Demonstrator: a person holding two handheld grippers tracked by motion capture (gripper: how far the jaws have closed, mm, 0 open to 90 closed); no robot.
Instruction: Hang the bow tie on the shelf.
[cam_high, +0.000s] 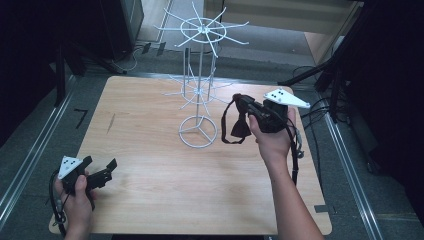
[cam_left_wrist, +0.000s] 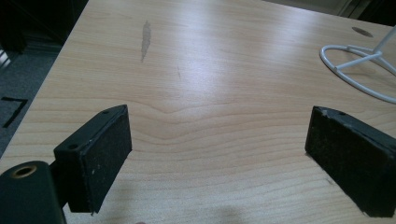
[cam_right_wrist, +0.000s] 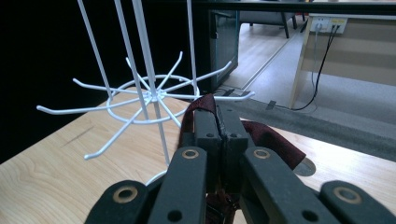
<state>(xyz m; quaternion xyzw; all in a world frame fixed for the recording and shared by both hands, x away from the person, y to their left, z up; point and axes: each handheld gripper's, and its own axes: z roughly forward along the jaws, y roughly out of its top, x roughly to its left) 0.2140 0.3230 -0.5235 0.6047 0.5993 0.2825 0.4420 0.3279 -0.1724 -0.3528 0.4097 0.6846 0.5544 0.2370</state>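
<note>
A white wire rack (cam_high: 200, 75) with two tiers of radial hooks stands on a ring base at the back middle of the wooden table (cam_high: 150, 190). My right gripper (cam_high: 239, 100) is raised just right of the rack's lower tier, shut on the strap of a dark red bow tie (cam_high: 240, 128) that dangles below it. In the right gripper view the jaws (cam_right_wrist: 219, 126) meet on the dark red strap (cam_right_wrist: 268, 137), with the lower hooks (cam_right_wrist: 149, 93) close in front. My left gripper (cam_high: 100, 162) rests open at the table's front left, its pads (cam_left_wrist: 98, 154) wide apart with nothing between them.
A grey scuff (cam_high: 110, 122) marks the tabletop at left. The rack's ring base (cam_left_wrist: 359, 61) lies ahead and right of the left gripper. Black stand legs and cables (cam_high: 320, 80) crowd the floor behind the table's right corner. Metal rails (cam_high: 35, 150) run along both sides.
</note>
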